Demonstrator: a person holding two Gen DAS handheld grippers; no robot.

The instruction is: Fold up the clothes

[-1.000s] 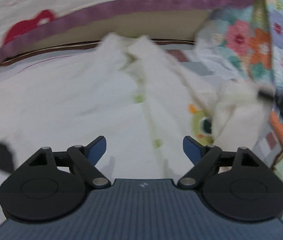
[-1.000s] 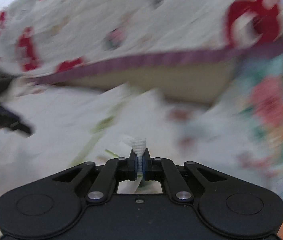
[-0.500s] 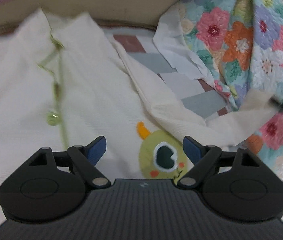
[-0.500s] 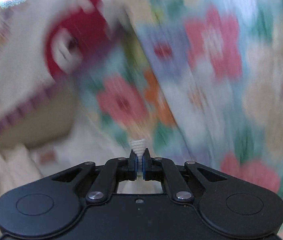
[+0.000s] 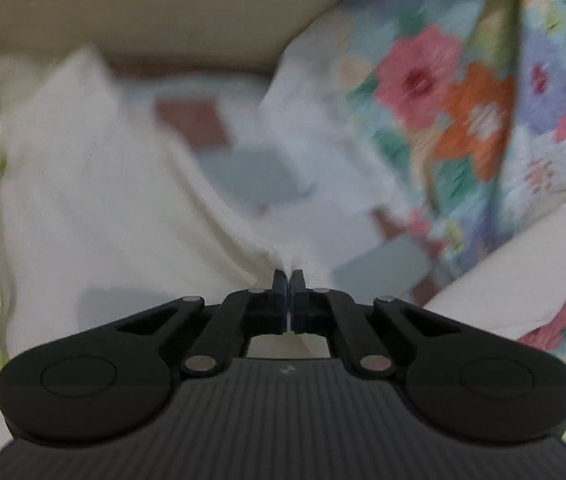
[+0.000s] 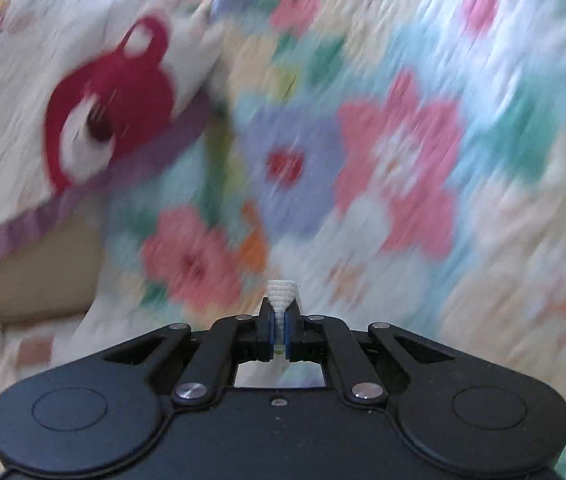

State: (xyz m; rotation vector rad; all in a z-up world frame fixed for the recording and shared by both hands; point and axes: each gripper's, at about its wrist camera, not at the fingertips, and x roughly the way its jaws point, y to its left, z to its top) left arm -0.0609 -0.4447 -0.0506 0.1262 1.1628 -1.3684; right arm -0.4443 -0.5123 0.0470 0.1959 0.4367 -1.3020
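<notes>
1. Half a second ago spread wide above the cream garment (image 5: 95, 208), the left gripper (image 5: 287, 276) has now clenched a fold at its edge.
2. Right gripper (image 6: 279, 312) stays pinched on a white knit bit (image 6: 280, 292).
3. Beyond both: floral quilt (image 5: 463, 120). Likely a two-point lift.
</notes>
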